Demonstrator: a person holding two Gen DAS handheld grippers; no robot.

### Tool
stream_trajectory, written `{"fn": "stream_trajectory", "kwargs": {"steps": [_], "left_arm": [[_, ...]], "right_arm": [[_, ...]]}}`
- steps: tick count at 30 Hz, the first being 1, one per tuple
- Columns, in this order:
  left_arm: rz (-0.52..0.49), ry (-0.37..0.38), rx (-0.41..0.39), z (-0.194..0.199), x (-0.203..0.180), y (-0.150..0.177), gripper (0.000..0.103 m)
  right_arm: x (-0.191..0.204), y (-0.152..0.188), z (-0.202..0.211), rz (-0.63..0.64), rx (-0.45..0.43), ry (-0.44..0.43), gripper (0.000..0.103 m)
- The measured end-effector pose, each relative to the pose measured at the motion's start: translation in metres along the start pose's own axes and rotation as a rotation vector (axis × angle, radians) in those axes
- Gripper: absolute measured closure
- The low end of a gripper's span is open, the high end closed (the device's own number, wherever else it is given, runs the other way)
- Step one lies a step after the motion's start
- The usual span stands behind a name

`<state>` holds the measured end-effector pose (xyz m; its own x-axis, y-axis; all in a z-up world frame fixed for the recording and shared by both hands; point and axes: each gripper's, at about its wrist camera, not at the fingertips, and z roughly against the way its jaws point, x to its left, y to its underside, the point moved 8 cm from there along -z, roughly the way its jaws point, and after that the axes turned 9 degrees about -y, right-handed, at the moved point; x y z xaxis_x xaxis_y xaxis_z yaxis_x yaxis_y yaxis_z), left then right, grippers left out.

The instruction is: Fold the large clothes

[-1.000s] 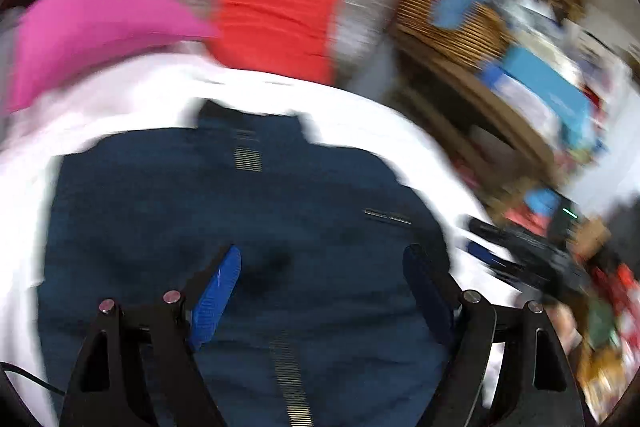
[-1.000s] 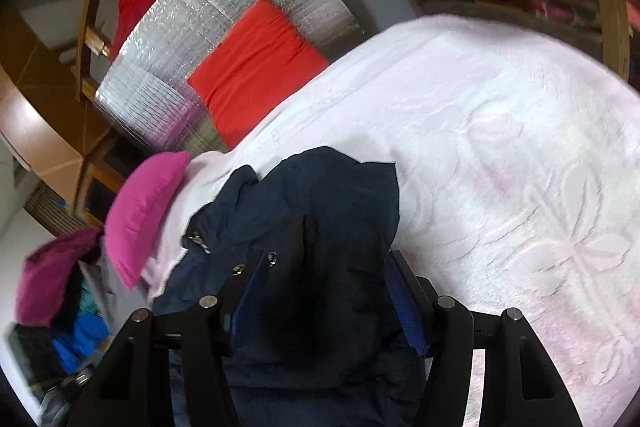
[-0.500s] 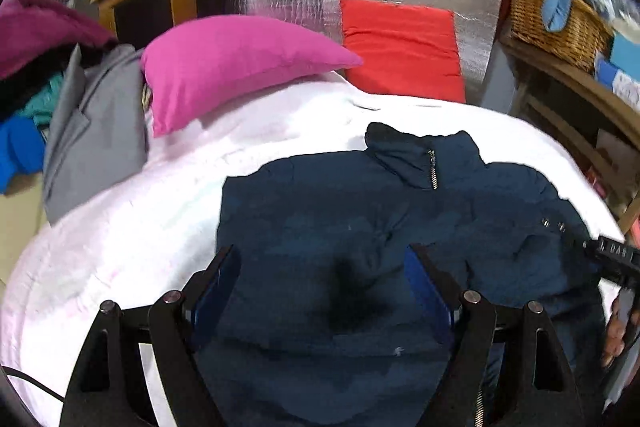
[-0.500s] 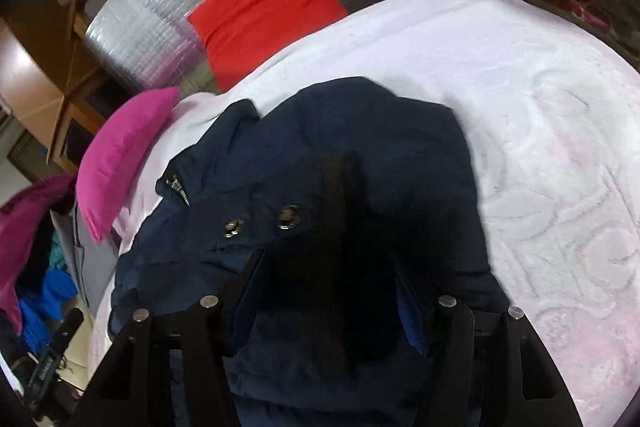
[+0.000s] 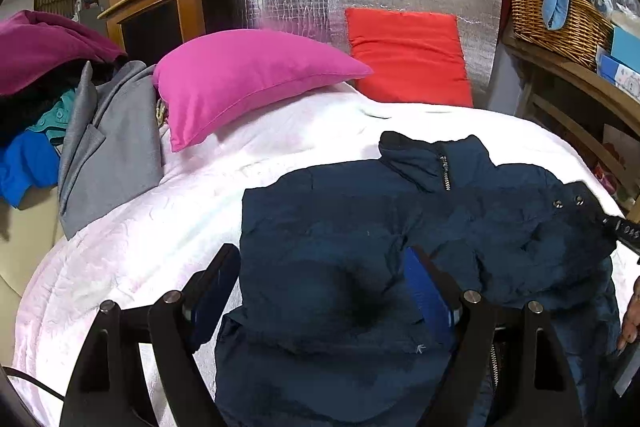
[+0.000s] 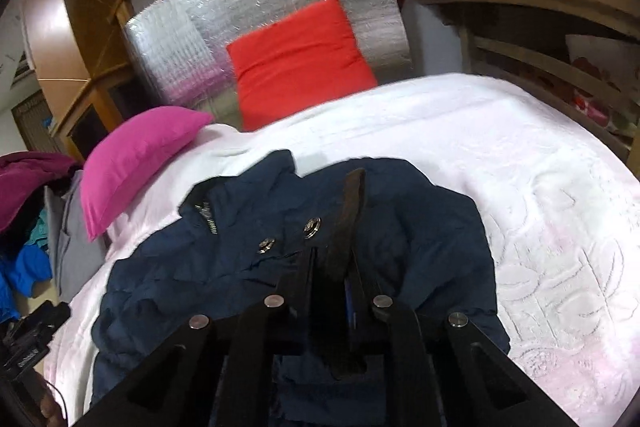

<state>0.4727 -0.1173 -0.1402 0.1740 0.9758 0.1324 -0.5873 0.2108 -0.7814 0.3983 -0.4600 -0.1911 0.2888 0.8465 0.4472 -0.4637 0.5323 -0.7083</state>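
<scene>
R hand-held gripper (image 6: pixel 332 267) now clamped on navy jacket (image 5: pixel 360 267); no legible labels

A dark blue puffy jacket (image 6: pixel 420 227) with two shiny metal snaps lies on a white bumpy blanket (image 6: pixel 540 187). The black right gripper (image 6: pixel 334 263) is pinched tight on a fold of the jacket. A bright pink pillow (image 6: pixel 136 155) rests near the collar.

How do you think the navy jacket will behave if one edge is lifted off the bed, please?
The navy jacket looks floppy: it lies rumpled in soft folds, so it would probably drape and sag. Its puffy look suggests it is light for its bulk. The smooth shell may slip on the white bedspread.
</scene>
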Motion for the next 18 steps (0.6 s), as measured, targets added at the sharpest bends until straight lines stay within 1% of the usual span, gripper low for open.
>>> {"fn": "stream_trajectory", "kwargs": {"steps": [3,5,7,8,9,10,11,12,13,14,16,18], "left_arm": [[-0.014,-0.010,-0.007,0.001,-0.003,0.000,0.019],[-0.026,-0.013,-0.014,0.002,-0.005,0.000,0.019],[-0.035,-0.015,-0.017,0.002,-0.005,0.000,0.019],[-0.035,-0.016,-0.018,0.002,-0.005,0.000,0.019],[-0.035,-0.017,-0.019,0.002,-0.004,0.000,0.019],[-0.033,-0.020,-0.018,0.002,-0.003,0.000,0.019],[-0.034,-0.023,-0.019,0.002,-0.003,0.000,0.019],[-0.035,-0.026,-0.020,0.002,-0.002,0.000,0.019],[-0.034,-0.031,-0.023,0.003,-0.001,0.000,0.019],[-0.033,-0.033,-0.025,0.003,0.000,-0.001,0.019],[-0.032,-0.036,-0.031,0.004,0.000,-0.002,0.019],[-0.035,-0.043,-0.039,0.006,0.000,-0.003,0.019]], "right_arm": [[-0.011,0.011,-0.015,-0.009,0.059,0.050,0.090],[-0.019,0.021,-0.029,-0.028,0.124,0.075,0.090],[-0.024,0.024,-0.031,-0.060,0.149,0.068,0.089],[-0.028,0.026,-0.027,-0.084,0.155,0.052,0.086],[-0.030,0.025,-0.025,-0.124,0.160,0.029,0.086],[-0.032,0.024,-0.023,-0.155,0.164,0.011,0.084],[-0.035,0.024,-0.022,-0.192,0.169,-0.015,0.071],[-0.036,0.024,-0.021,-0.222,0.169,-0.039,0.050],[-0.039,0.022,-0.020,-0.258,0.162,-0.073,0.039],[-0.039,0.021,-0.019,-0.281,0.148,-0.101,0.031],[-0.037,0.019,-0.016,-0.286,0.131,-0.120,0.031],[-0.032,0.020,-0.019,-0.255,0.142,-0.121,0.031]]}}
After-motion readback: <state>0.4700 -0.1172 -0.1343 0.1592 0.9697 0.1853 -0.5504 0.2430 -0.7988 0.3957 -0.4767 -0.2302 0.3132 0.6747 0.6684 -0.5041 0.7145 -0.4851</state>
